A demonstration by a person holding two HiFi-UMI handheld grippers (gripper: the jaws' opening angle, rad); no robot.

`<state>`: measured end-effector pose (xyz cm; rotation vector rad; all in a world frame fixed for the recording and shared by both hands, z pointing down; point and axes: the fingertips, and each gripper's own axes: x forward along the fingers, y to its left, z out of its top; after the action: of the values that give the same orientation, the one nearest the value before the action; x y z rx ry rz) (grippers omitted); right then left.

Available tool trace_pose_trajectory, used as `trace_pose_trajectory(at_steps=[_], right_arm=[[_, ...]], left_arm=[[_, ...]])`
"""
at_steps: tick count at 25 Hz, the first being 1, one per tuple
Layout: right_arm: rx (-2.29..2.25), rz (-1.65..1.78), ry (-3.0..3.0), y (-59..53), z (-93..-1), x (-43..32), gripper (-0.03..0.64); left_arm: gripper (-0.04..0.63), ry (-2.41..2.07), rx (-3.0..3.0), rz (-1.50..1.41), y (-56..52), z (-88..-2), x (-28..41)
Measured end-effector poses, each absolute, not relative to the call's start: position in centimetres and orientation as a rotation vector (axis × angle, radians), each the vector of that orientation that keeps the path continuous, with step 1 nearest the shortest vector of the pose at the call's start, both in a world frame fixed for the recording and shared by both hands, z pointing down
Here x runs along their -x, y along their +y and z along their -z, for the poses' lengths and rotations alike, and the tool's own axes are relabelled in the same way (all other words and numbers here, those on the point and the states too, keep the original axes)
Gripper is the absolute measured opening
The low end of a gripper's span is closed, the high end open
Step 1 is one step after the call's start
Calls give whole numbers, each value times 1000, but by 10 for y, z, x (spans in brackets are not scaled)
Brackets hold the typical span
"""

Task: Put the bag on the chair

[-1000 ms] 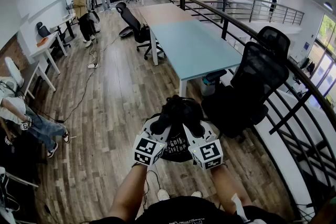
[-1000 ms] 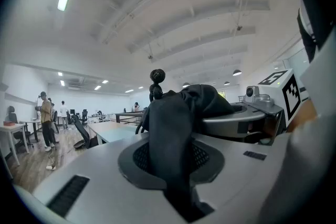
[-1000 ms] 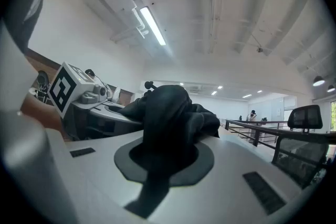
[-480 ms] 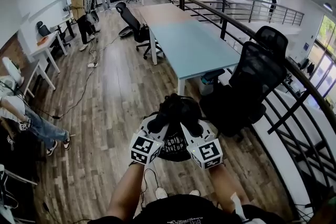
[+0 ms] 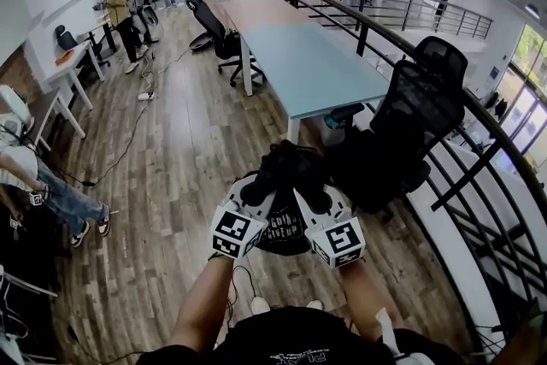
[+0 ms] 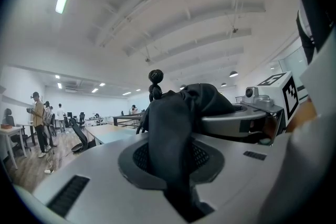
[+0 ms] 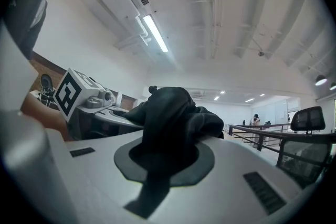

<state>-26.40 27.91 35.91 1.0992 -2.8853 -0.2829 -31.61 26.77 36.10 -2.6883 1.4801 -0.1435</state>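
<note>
Nearest: the person's two forearms [image 5: 201, 312] reach forward side by side, one gripper in each hand.

Left gripper [image 5: 255, 199]: jaws are closed on a fold of black cloth. In the left gripper view, the left gripper [image 6: 169, 170] has the dark strap pinched between its pads, with the strap running up and over the top.

Right gripper [image 5: 314, 201]: same state, clamped on black cloth. In the right gripper view, the right gripper [image 7: 157, 168] has the bunched fabric heaped above its jaws.

Bag [image 5: 286, 231]: black with pale print on its body. It hangs in the air between and under the two grippers, above the wood floor [image 5: 171, 175]. Its gathered top is held at both sides. It also shows up close in each gripper view [image 6: 176, 113] [image 7: 170, 110]. It is not on a seat.

Chair [image 5: 419, 111]: black mesh office chair, just right of the bag and a little farther off. Its seat is near the bag's right edge, but I cannot tell whether they touch.

Right of the chair: a dark railing [image 5: 483, 132] runs into the distance.

Beyond the bag: a long pale blue table [image 5: 312, 68].

Far left: several people [image 5: 115, 4] stand by desks.
</note>
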Motion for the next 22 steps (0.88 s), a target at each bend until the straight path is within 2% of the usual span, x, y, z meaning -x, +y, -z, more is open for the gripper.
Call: trace_pose_trajectory(at_steps=[22], right_arm=[[-1218, 230, -2825, 261, -370, 295, 41]], left_arm=[[75, 1352, 2787, 121, 244, -373, 345]])
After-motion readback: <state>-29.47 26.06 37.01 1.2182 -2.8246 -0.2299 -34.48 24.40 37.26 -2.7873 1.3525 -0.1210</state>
